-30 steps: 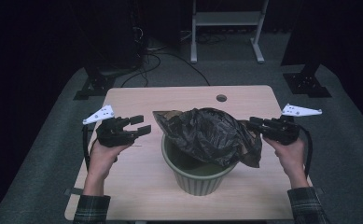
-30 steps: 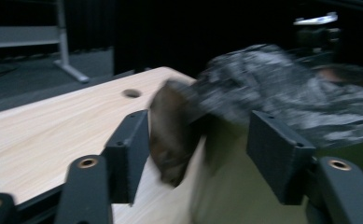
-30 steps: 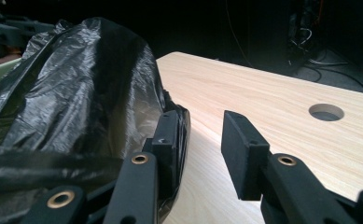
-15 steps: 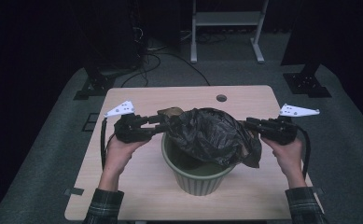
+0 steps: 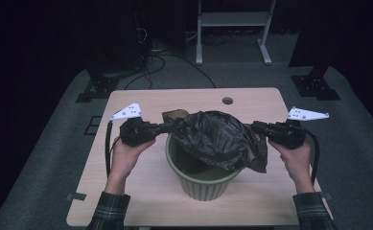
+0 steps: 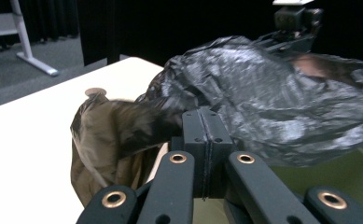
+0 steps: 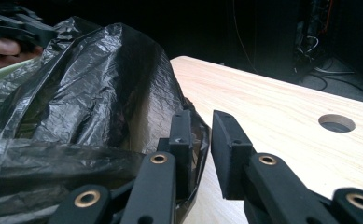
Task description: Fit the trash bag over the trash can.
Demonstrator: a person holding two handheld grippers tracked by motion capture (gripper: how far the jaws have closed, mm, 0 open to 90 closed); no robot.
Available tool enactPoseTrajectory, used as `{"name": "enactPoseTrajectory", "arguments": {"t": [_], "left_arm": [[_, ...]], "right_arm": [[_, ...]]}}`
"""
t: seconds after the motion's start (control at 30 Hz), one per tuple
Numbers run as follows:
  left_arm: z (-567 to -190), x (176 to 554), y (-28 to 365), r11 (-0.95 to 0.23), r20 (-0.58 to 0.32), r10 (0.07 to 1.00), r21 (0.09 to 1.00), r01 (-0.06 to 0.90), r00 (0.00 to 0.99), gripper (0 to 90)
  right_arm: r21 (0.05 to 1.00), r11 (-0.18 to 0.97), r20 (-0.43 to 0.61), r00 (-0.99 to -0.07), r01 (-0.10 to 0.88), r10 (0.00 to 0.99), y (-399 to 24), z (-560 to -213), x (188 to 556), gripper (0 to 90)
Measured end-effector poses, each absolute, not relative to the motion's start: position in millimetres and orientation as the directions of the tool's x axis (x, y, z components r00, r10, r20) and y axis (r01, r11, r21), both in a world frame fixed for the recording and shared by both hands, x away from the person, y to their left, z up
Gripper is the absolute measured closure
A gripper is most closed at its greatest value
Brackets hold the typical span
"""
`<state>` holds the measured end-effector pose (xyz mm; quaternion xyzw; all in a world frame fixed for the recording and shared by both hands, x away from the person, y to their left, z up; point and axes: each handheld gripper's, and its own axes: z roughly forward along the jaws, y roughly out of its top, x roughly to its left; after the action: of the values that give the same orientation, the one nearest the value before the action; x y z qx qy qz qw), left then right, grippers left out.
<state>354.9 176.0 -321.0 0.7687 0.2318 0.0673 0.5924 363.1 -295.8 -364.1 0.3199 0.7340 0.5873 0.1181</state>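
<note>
A crumpled black bin bag (image 5: pixel 213 136) lies over the mouth of a ribbed green bin (image 5: pixel 203 184) at the middle of the table. My left gripper (image 5: pixel 170 127) is level at the bag's left edge. Its jaws have just closed, and in the left gripper view this gripper (image 6: pixel 202 126) stands shut with the bag's film (image 6: pixel 272 102) pinched at the tips. My right gripper (image 5: pixel 255 127) is at the bag's right edge. Its jaws (image 7: pixel 202 135) have been closing, but a gap still shows. The bag's edge (image 7: pixel 76 93) lies against the left jaw and is not pressed.
The bin stands on a light wooden table (image 5: pixel 141 191) with a round cable hole (image 5: pixel 227 100) near the far edge. A white stand's legs (image 5: pixel 232 52) and cables lie on the dark floor behind. The other hand and its gripper (image 6: pixel 296 23) show beyond the bag.
My left gripper moved right from beside the bin to the bag's left edge and closed there. The right gripper stayed at the bag's right edge.
</note>
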Motion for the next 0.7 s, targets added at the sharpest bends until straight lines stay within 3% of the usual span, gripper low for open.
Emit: {"name": "enactPoseTrajectory", "arguments": {"t": [0.17, 0.43, 0.7], "left_arm": [[-316, 335, 194, -0.182, -0.174, 0.422, 0.945, 0.271, 0.890, 89.8], [-320, 305, 217, -0.214, -0.165, 0.446, 0.934, 0.285, 0.879, 89.8], [-346, 294, 232, -0.239, -0.221, 0.453, 0.903, 0.356, 0.864, 89.8]], "right_arm": [[0.941, 0.109, 0.188, -0.762, 0.320, 0.619, -302, -364, 357, 89.6], [0.939, 0.127, 0.176, -0.767, 0.318, 0.616, -306, -366, 346, 90.0], [0.940, 0.131, 0.167, -0.761, 0.315, 0.626, -312, -375, 332, 90.0]]}}
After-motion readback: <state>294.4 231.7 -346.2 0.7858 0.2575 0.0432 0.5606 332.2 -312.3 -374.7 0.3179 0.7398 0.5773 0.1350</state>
